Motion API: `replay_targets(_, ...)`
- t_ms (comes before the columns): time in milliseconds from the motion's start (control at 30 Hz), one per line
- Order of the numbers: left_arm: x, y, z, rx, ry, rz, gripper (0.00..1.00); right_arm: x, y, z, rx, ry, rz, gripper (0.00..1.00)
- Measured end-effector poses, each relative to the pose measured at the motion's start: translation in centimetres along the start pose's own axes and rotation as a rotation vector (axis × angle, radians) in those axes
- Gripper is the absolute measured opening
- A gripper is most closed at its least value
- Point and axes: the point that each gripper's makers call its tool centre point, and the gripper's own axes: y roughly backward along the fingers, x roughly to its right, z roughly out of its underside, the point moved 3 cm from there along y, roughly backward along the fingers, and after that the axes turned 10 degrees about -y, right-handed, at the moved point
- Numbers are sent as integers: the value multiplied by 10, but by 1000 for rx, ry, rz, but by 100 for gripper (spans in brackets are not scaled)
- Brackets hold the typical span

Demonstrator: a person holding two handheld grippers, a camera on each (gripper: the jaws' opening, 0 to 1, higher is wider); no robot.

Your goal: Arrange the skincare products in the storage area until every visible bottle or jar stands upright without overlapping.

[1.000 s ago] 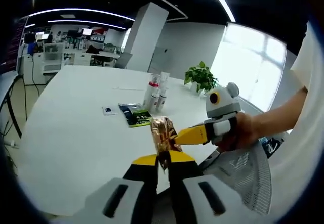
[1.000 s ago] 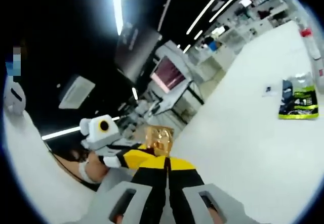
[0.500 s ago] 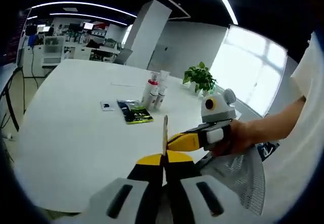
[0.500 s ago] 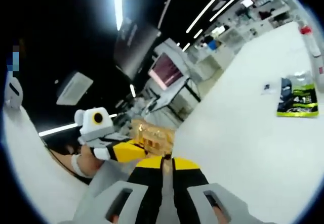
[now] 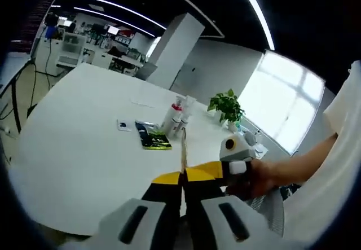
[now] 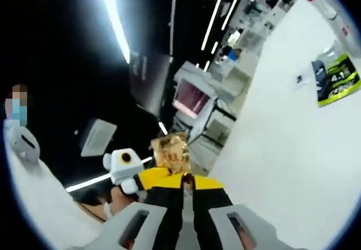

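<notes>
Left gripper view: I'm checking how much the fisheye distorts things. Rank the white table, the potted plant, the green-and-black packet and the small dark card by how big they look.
1. White table, by far the largest.
2. Potted plant.
3. Green-and-black packet, close to the plant in apparent size, so this pair is unsure; the plant also stands farther away.
4. Small dark card, the smallest.

the left gripper view looked from above the near edge of the white table (image 5: 73,126), level, facing across it toward the bright windows, with the bottles (image 5: 176,116) well away. the right gripper view was rolled steeply, looking along the table (image 6: 282,131) toward the ceiling lights. both shared the green-black packet (image 5: 151,137) (image 6: 335,80) and the gold sachet (image 5: 183,148) (image 6: 171,153) close before each lens.
</notes>
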Motion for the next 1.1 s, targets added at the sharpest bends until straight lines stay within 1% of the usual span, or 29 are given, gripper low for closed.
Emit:
replay_targets(67,-2,-1,1,-9,2,-14,0,-3,0,0,-5,-19,-7,0)
replay_targets(100,-3,-2,3,-18,0,-19,0,-1,-1,1,-9,-47,2,0)
replay_targets(200,-4,-1,3,-17,2,-22,0,0,-3,3,-14,-78,6,0)
replay_targets(233,-4,-1,2,-16,5,-24,0,-1,-5,5,-27,-87,-12,3)
replay_targets(267,-5,-2,3,-19,8,-28,0,2,-4,4,-21,-82,12,4)
replay_targets(300,-6,-2,3,-19,8,-31,0,1,-5,8,-35,-60,18,4)
replay_targets(367,-7,-2,4,-24,8,-36,0,0,-5,6,-26,-23,20,2)
replay_targets(433,-7,-2,4,-25,5,-40,0,1,-4,6,-30,-64,13,0)
replay_targets(467,-8,-3,5,-31,0,-42,0,3,-3,6,-33,-63,23,0)
replay_targets(500,-8,-4,7,-42,-25,-46,0,8,-2,8,-40,-61,56,0)
replay_targets(533,-7,-6,10,-58,-53,-44,0,9,-1,9,-49,-66,64,0)
replay_targets(567,-9,-7,13,-72,-109,-55,0,10,-1,9,-51,-74,67,0)
replay_targets(600,-9,-8,15,-84,-129,-58,0,14,0,9,-54,-62,95,0)
replay_targets(633,-12,-9,18,-108,-156,-71,0,16,0,8,-51,-46,110,0)
replay_targets(667,-12,-10,20,-120,-166,-76,1,16,0,9,-51,-54,108,0)
replay_targets(767,-15,-9,19,-115,-198,-102,2,21,1,7,-38,-76,122,0)
replay_targets(833,-22,-8,21,-127,-225,-143,1,23,3,5,-23,-84,135,0)
replay_targets(867,-26,-7,22,-147,-242,-166,0,25,4,4,-18,-85,142,0)
replay_targets(1000,-26,-8,26,-164,-256,-166,0,34,9,-2,13,-108,170,0)
replay_targets(1067,-28,-7,29,-193,-306,-176,0,36,10,-4,25,-121,177,0)
replay_targets(1100,-28,-7,30,-196,-308,-179,0,37,9,-6,30,-127,182,0)
